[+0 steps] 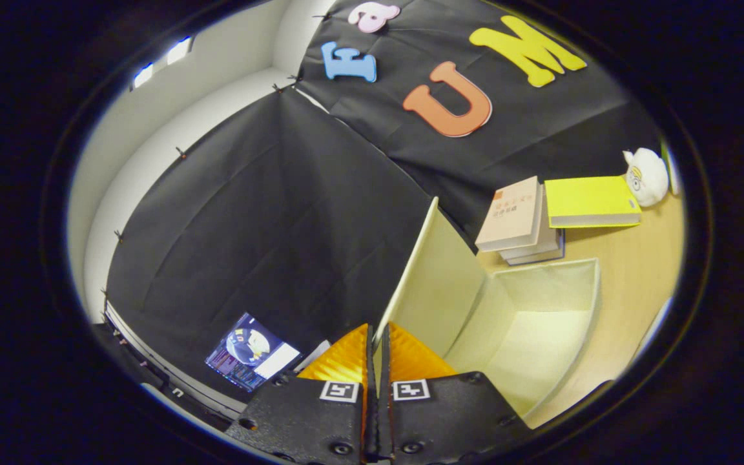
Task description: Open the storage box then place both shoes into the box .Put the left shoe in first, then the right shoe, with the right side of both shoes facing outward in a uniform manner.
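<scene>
Gripper view: gripper (375, 339) tilted, its fingers clenched on the raised cream lid (433, 278) of the open cream storage box (540, 323) on a pale wooden table (643, 278), stacked books (520, 223), yellow book (591, 201) and white plush toy (646, 175) beyond it, lit screen (252, 352) beside the fingers

Even bright light, sharp centre, strong fisheye bending at edges
</scene>
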A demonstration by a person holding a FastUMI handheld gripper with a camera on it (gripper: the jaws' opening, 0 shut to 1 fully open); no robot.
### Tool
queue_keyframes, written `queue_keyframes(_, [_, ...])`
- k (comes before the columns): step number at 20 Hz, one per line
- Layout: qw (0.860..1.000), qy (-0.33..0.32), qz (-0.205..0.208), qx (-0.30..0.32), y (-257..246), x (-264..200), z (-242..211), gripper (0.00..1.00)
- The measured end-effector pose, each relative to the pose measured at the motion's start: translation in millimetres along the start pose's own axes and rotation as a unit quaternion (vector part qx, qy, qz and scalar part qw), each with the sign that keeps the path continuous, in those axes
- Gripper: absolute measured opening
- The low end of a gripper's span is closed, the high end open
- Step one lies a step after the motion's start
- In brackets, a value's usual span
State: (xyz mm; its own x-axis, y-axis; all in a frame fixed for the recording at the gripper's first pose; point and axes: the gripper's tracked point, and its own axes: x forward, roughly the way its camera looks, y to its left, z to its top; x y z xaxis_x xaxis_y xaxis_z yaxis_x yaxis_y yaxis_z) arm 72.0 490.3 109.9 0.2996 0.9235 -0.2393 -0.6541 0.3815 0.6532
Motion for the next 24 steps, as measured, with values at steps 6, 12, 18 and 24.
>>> queue_keyframes(6, [0.998,0.017,-0.041,-0.051,20.2,65.2,-1.7,0.15])
queue_keyframes(12, [0.995,0.006,-0.067,-0.079,15.0,89.7,-9.2,0.78])
queue_keyframes(18, [0.979,-0.051,-0.128,-0.151,-2.1,54.8,0.6,0.94])
queue_keyframes(24, [0.95,-0.115,-0.204,-0.207,-30.7,-22.8,6.9,0.94])
